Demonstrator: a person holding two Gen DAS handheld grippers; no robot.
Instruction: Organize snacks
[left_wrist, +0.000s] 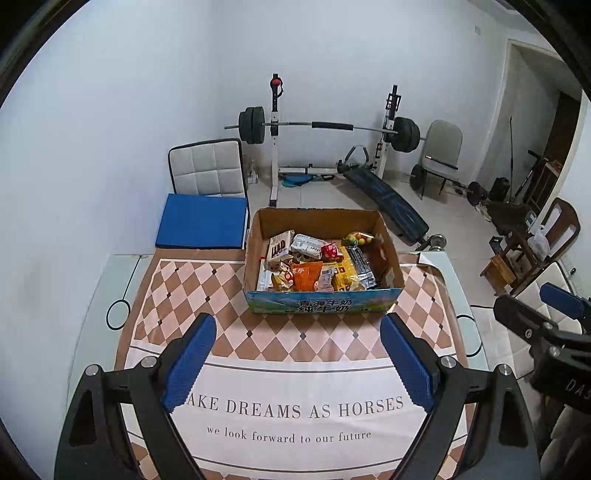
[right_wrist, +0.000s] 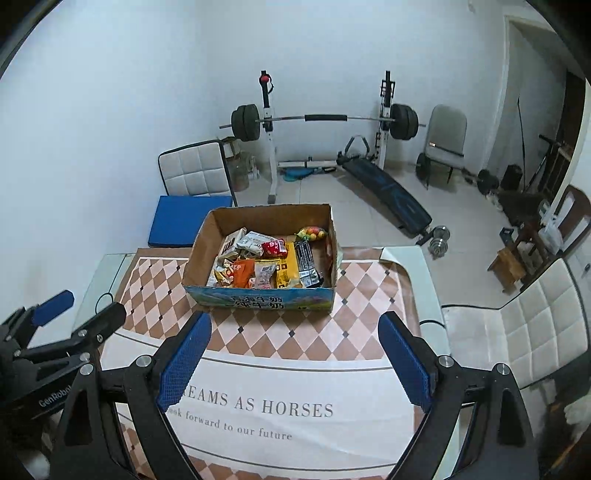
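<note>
A cardboard box (left_wrist: 321, 301) with a blue printed front stands on the far part of the table; it also shows in the right wrist view (right_wrist: 258, 297). It holds several snack packets (left_wrist: 314, 264), among them an orange pack (right_wrist: 242, 271), a red pack (right_wrist: 275, 248) and a black pack (right_wrist: 306, 256). My left gripper (left_wrist: 297, 334) is open and empty, hovering over the tablecloth in front of the box. My right gripper (right_wrist: 293, 330) is open and empty too, beside the left one. Each gripper shows at the edge of the other's view.
The tablecloth (left_wrist: 295, 406) has a diamond pattern and printed words. A chair with a blue cushion (left_wrist: 203, 225) stands behind the table on the left. A white padded chair (right_wrist: 535, 325) is to the right. A barbell rack (left_wrist: 325, 127) and bench stand behind.
</note>
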